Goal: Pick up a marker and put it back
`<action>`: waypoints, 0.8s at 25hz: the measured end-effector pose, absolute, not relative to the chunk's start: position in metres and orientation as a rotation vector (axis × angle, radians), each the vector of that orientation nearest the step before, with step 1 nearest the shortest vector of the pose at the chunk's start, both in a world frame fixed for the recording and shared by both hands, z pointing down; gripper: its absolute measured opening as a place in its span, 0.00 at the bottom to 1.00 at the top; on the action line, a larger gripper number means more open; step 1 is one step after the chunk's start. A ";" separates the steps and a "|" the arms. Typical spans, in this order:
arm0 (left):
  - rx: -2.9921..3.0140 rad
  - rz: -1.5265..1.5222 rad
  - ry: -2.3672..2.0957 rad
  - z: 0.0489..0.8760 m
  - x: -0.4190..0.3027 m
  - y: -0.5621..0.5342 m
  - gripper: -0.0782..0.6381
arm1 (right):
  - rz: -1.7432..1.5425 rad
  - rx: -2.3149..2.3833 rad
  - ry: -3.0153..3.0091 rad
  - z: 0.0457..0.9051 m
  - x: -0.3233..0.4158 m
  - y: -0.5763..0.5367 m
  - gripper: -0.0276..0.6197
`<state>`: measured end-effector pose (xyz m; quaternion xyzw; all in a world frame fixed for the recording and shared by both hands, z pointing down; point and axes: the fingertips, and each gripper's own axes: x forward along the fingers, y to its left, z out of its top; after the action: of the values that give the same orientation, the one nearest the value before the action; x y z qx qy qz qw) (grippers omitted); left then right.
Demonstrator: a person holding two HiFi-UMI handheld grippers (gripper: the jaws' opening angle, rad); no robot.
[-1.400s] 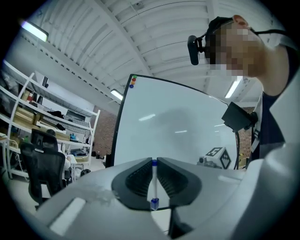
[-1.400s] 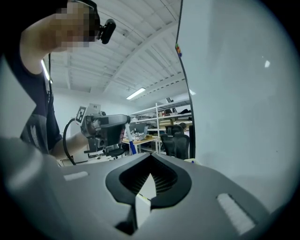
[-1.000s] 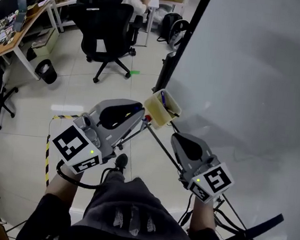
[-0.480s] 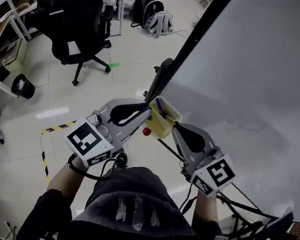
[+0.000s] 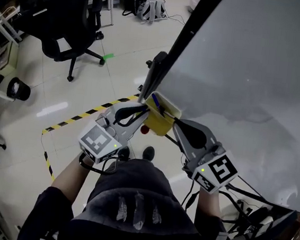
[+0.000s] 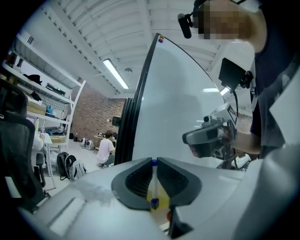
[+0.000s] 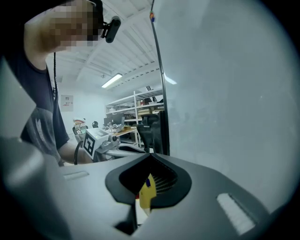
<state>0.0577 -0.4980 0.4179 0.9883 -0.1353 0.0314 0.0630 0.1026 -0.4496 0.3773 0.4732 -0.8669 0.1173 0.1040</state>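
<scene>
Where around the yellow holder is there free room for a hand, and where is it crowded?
Free: the whiteboard face right of the right gripper, and the floor left of the left gripper. Crowded: the holder, between the left gripper, shut on a marker, and the right gripper.

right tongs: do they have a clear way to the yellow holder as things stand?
Probably yes. The right tongs sit right beside the yellow holder with nothing between them. The left tongs, shut on the marker, come in from the opposite side.
</scene>
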 end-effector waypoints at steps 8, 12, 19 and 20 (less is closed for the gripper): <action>2.956 0.193 -0.463 0.451 0.058 -0.503 0.16 | 0.373 1.351 -2.570 0.383 0.102 -0.460 0.05; 2.941 0.209 -0.453 0.457 0.059 -0.505 0.22 | 0.386 1.339 -2.572 0.386 0.104 -0.464 0.05; 2.943 0.204 -0.457 0.455 0.059 -0.508 0.24 | 0.394 1.307 -2.585 0.388 0.101 -0.471 0.05; 2.942 0.196 -0.460 0.453 0.058 -0.509 0.25 | 0.395 1.302 -2.587 0.388 0.101 -0.472 0.05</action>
<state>0.0584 -0.5092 0.4534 0.9828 -0.1536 0.0654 0.0788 0.1009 -0.4721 0.3882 0.4428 -0.8798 0.1344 0.1091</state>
